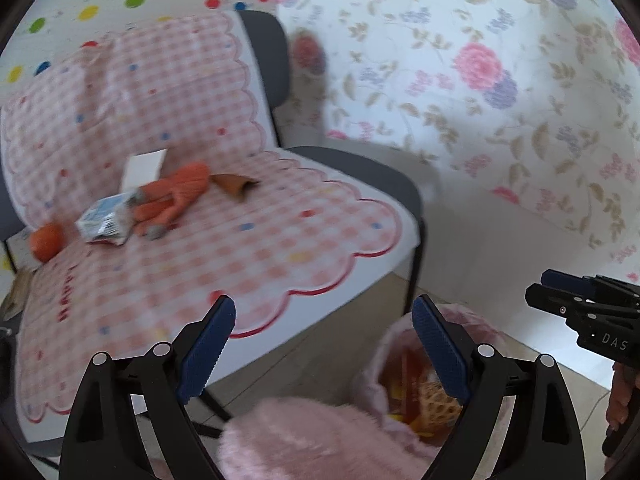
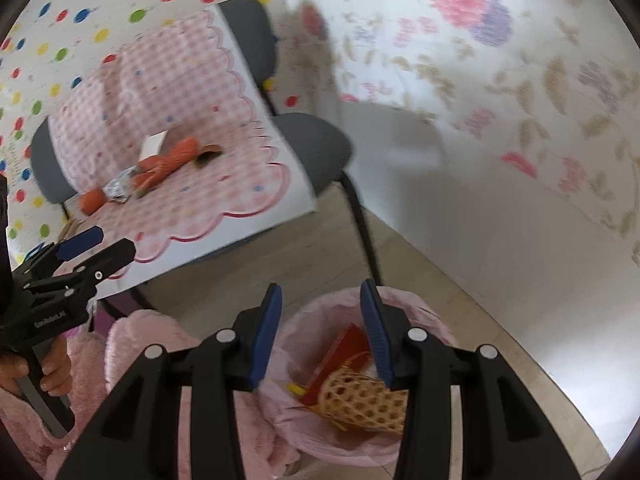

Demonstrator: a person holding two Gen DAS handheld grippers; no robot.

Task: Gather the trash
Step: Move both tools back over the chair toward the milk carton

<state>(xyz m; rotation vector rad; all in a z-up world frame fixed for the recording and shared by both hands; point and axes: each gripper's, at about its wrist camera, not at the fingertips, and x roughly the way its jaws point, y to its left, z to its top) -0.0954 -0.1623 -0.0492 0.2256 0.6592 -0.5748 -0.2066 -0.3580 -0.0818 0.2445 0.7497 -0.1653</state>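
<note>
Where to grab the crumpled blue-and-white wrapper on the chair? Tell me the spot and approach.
Take the crumpled wrapper by its raised front edge, coming from the chair's open front with the left tool, already open. It lies flat on the checkered cover, with the orange toy close against its right side, so avoid that side.

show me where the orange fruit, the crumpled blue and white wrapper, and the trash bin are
orange fruit [image 1: 47, 241], left wrist view, its middle.
crumpled blue and white wrapper [image 1: 106, 220], left wrist view, its middle.
trash bin [image 2: 416, 304], right wrist view, far rim of its pink liner.
</note>
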